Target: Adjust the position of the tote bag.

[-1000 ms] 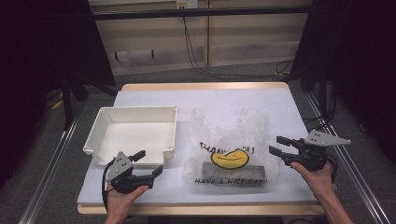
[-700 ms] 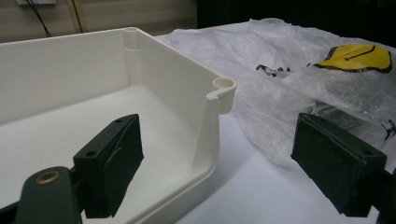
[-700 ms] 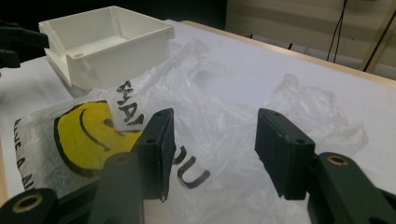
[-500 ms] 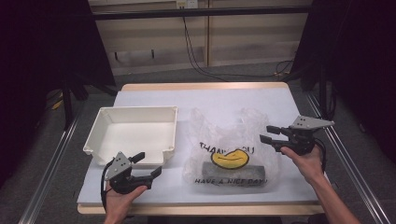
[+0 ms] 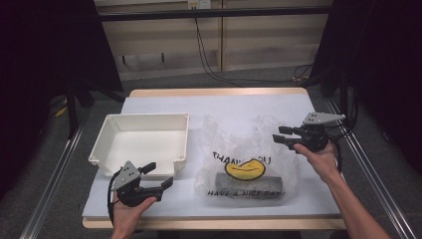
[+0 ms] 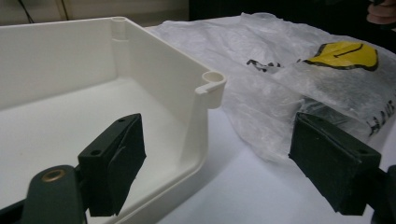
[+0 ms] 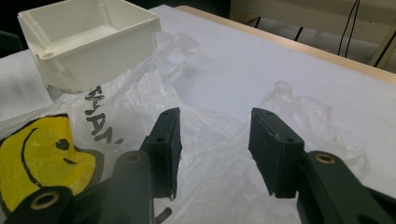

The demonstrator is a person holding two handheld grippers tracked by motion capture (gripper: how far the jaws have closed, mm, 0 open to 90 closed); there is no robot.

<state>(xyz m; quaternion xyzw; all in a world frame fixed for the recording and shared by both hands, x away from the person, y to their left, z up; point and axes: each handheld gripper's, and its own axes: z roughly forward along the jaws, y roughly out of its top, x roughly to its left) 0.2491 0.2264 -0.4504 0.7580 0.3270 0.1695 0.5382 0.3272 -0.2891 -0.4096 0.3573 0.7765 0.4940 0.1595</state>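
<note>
High view, bag: the plastic bag (image 5: 246,159) lies flat just right of the white tray (image 5: 142,142), a dark bar inside it running left-right.
High view, nearer hand: right gripper (image 5: 284,135) hovers at the bag's right upper edge; left gripper (image 5: 160,175) waits below the tray.
Left gripper view: jaws spread wide, nothing between; tray corner ahead, bag beyond.
Right gripper view: jaws have just been closing, part open, bag film between, not yet pinched.
Writing: "THANK YOU", "HAVE A NICE DAY", yellow smiley (image 7: 39,158).

Clear plastic bag (image 5: 244,164), yellow smiley, black lettering; white tray (image 5: 142,142); black fingers (image 7: 273,149).
</note>
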